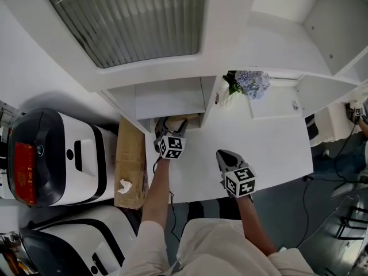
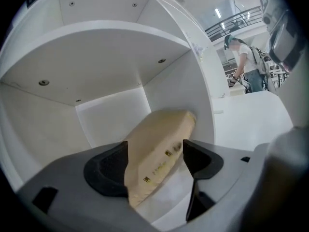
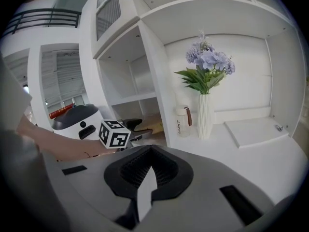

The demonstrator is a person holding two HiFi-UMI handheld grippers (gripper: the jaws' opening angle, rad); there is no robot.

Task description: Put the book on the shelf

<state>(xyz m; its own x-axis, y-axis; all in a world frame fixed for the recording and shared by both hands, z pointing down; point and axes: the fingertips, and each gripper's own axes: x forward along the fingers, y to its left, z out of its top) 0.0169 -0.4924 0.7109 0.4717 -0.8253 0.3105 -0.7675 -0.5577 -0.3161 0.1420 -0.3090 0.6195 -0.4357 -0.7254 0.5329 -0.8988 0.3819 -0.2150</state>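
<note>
The pale tan softcover book [image 2: 159, 153] stood inside the lower cubby of the white shelf unit [image 2: 111, 42]. It was tilted, with its top leaning against the cubby's right wall and small gold print running along its spine. The left gripper [image 1: 170, 126] reached into that cubby with its 2 jaws spread wide. The book rose between them, each black pad just beside a cover, and I saw no squeeze on it. The right gripper [image 3: 148, 170] hung over the desk with its jaws pressed together on nothing.

The white desk top [image 1: 270, 148] ran out from the foot of the shelves and was mostly bare. A flat white board [image 3: 258, 129] lay on it near the far right corner. Left of the desk a long brown cardboard box [image 1: 131, 160] lay on the floor, and beside it were 2 white machines with glossy black tops [image 1: 57, 154]. A grey slatted panel [image 1: 126, 16] sat above the shelving. Far off in the left gripper view, a person [image 2: 246, 66] stood near a railing.

The cubby held only the book. In the wider alcove to its right, a ribbed white vase [image 3: 205, 115] held pale purple flowers with green leaves [image 3: 208, 62]. A small white bottle with a brown strap [image 3: 181, 122] stood just beside the vase.
</note>
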